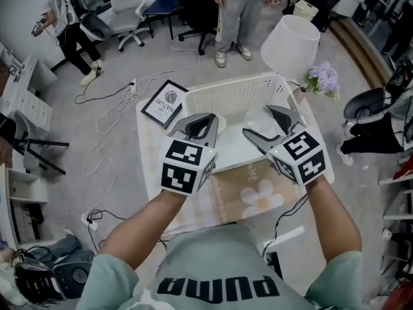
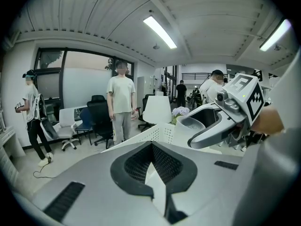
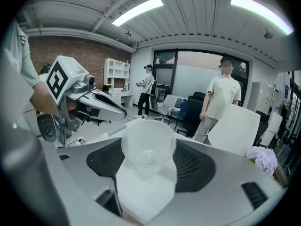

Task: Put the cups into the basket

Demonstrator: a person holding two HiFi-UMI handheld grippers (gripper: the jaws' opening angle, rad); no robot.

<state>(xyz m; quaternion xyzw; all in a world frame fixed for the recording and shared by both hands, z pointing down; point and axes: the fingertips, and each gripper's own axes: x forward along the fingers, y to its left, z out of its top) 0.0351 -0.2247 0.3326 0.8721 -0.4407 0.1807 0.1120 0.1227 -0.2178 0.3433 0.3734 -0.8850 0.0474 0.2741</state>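
Note:
A white perforated basket point(image 1: 227, 93) stands on a small table with a floral cloth point(image 1: 258, 197). My right gripper point(image 1: 266, 124) hovers over the basket's right half, shut on a translucent plastic cup point(image 1: 261, 117). In the right gripper view that cup point(image 3: 147, 146) sits between the jaws with its open mouth facing the camera. From the left gripper view the same cup point(image 2: 190, 126) shows in the right gripper point(image 2: 207, 128). My left gripper point(image 1: 213, 121) hangs over the basket's left half with its jaws together and nothing held; a pale round object point(image 1: 221, 123) lies just beyond its tips.
A white lampshade point(image 1: 290, 42) and purple flowers point(image 1: 324, 77) stand beyond the basket's right corner. A framed picture point(image 1: 164, 103) lies at the table's left. A person point(image 1: 242, 11) stands behind the table among office chairs point(image 1: 126, 5); cables point(image 1: 110, 102) trail on the floor.

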